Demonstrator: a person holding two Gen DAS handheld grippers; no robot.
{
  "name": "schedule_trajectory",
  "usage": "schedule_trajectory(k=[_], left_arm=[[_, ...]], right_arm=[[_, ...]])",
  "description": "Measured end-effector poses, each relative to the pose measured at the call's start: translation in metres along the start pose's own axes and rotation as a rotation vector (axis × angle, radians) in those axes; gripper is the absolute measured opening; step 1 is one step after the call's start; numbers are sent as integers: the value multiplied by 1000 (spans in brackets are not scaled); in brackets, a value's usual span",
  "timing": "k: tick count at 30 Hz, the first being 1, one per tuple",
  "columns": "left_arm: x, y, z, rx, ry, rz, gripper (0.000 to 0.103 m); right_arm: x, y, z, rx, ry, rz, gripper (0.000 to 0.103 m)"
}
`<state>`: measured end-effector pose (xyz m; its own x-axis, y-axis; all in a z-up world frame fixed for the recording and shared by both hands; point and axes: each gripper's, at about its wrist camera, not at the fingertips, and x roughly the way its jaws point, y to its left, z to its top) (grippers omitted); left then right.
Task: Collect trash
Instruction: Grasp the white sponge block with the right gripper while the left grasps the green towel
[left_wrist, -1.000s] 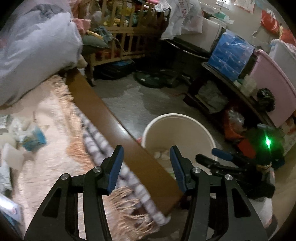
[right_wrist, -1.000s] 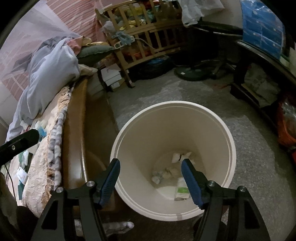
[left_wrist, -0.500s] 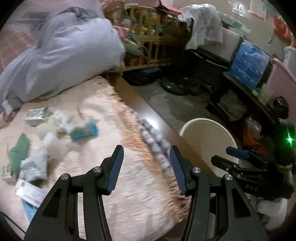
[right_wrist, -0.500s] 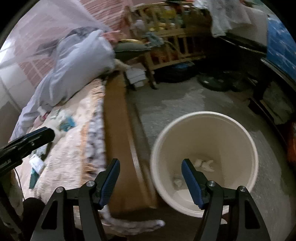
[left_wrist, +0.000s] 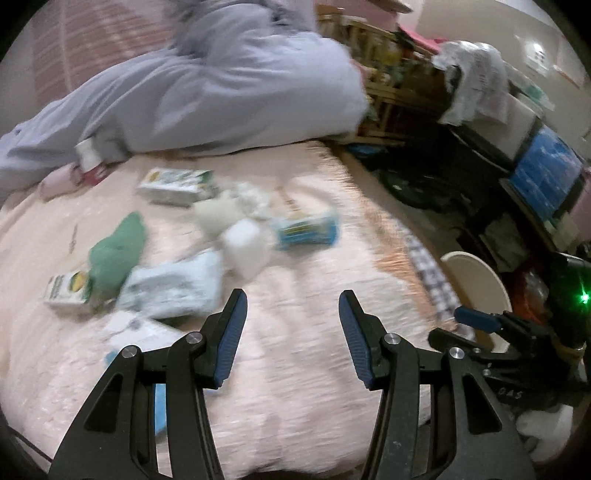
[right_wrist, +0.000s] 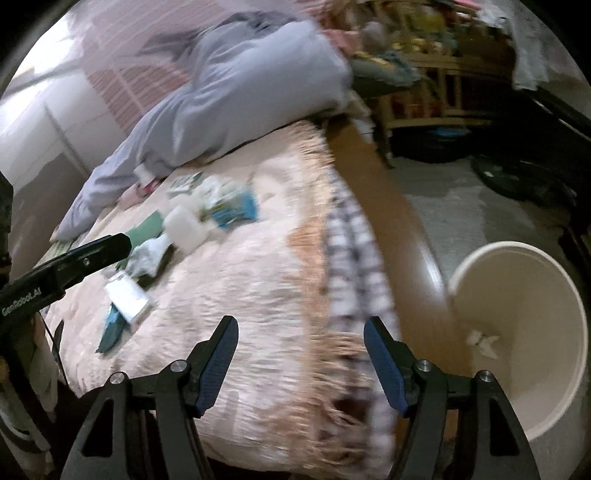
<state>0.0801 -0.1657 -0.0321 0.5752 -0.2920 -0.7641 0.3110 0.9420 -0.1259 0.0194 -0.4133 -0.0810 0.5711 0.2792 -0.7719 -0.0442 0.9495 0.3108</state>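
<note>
Scattered trash lies on the pink blanket (left_wrist: 303, 387): a green-and-white carton (left_wrist: 173, 186), a blue packet (left_wrist: 306, 230), a white block (left_wrist: 245, 245), a green wrapper (left_wrist: 114, 254), a pale crumpled packet (left_wrist: 173, 286) and a small carton (left_wrist: 68, 291). My left gripper (left_wrist: 292, 299) hovers open over bare blanket, just right of this pile. My right gripper (right_wrist: 301, 321) hangs over the blanket's fringed edge; its jaws are opening with nothing between them. The cream bin (right_wrist: 535, 306) stands on the floor to its right, with white scraps (right_wrist: 484, 341) inside.
A bunched grey duvet (left_wrist: 221, 85) lies across the far side of the bed. The brown wooden bed rail (right_wrist: 388, 206) runs between blanket and bin. A wooden crib (right_wrist: 443, 85) and dark shelves (left_wrist: 535, 192) with clutter line the far side of the grey floor (right_wrist: 461, 206).
Both grippers have swung left, from over the bin to over the bed. The bin has slid to the right edge of both views, and the trash pile has come into view.
</note>
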Motion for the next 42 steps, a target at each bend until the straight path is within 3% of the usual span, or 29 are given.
schedule_trajectory(k=[12,22,28,33,40,42], left_arm=[[-11,107,-25,-128,16,130,50],[-7,178,-23,-260,5,123,50],[16,200,-1,-294,-1,105,50],[47,209,23,-292,3,80,58],[94,214,42,-273,54,136,58],[103,215,44,-268,62,143,58]], right_arm=[[54,70,19,-110,67,92,70],[97,116,52,-180,74,150,70],[118,131,73,-213,64,148,70],[133,136,87,-232,60,148,70],[156,136,97,-237,75,164,70],[160,137,98,-239,76,173,65]])
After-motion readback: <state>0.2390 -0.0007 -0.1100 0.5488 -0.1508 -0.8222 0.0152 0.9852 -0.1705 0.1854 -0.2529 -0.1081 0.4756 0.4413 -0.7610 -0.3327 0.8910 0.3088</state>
